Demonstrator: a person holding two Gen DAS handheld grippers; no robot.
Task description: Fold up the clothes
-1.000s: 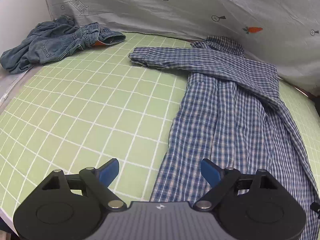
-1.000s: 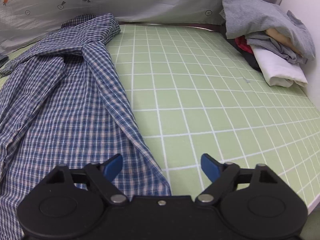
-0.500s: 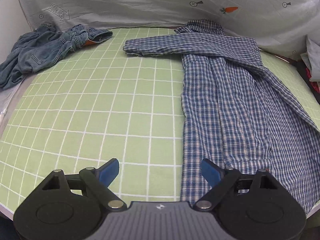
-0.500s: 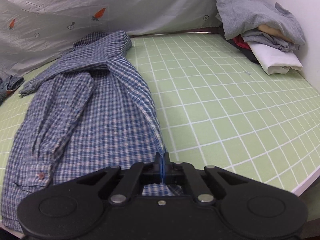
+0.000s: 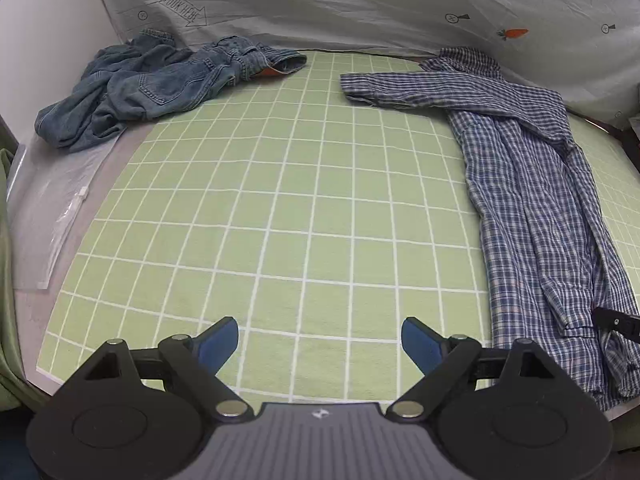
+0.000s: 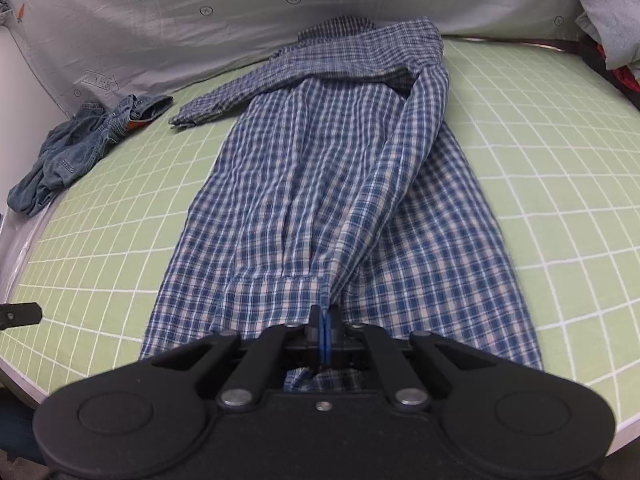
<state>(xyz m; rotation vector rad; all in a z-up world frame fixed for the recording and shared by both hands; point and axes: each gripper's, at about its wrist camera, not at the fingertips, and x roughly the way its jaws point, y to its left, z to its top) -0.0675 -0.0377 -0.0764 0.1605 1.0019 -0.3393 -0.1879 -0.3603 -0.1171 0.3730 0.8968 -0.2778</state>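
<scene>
A blue checked shirt (image 6: 320, 184) lies lengthwise on the green grid mat (image 5: 280, 200), collar at the back, one sleeve stretched out to the left. My right gripper (image 6: 324, 336) is shut on a fold of the shirt's right edge near the hem, and that fold is drawn over the middle of the shirt body. My left gripper (image 5: 320, 340) stands open over bare mat, left of the shirt (image 5: 532, 200), with nothing between its fingers. A black part of the right gripper shows at the right border of the left wrist view.
Crumpled jeans (image 5: 152, 84) lie at the back left of the mat. A grey sheet with carrot prints (image 5: 360, 8) hangs behind. A clear plastic bag (image 5: 52, 208) lies off the mat's left side. A pile of clothes (image 6: 604, 20) sits at the back right.
The right gripper shut on the shirt's right edge and pulled it leftward over the shirt body. The left gripper, still open, moved left away from the shirt.
</scene>
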